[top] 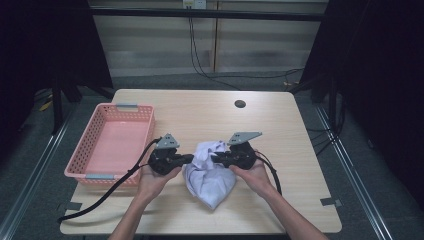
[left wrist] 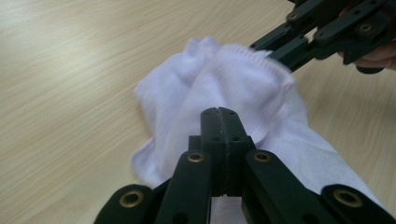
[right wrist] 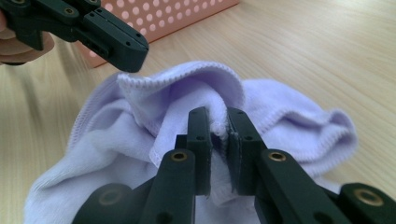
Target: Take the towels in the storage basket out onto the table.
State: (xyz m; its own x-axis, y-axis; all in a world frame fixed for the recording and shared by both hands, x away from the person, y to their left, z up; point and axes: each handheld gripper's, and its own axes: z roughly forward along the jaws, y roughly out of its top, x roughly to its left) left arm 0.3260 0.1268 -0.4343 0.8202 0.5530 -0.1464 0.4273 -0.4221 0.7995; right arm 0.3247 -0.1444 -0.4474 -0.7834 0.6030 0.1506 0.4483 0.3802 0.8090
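A: High view: on a wooden table (top: 280, 125), a pale lilac towel (top: 210, 182) lies at centre, a pink basket (top: 92, 142) at its 9 o'clock.

B: Left gripper view: left gripper (left wrist: 219, 114) is clamped on the towel's edge.

A: Right gripper view: right gripper (right wrist: 218, 120) pinches a hem fold.

B: Best lift both evenly, keeping the cloth taut, I'd judge.

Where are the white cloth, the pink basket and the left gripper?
white cloth (top: 212, 182), high view, its lower bulge.
pink basket (top: 102, 111), high view, its far rim.
left gripper (left wrist: 219, 114), left gripper view, closed jaw tips.
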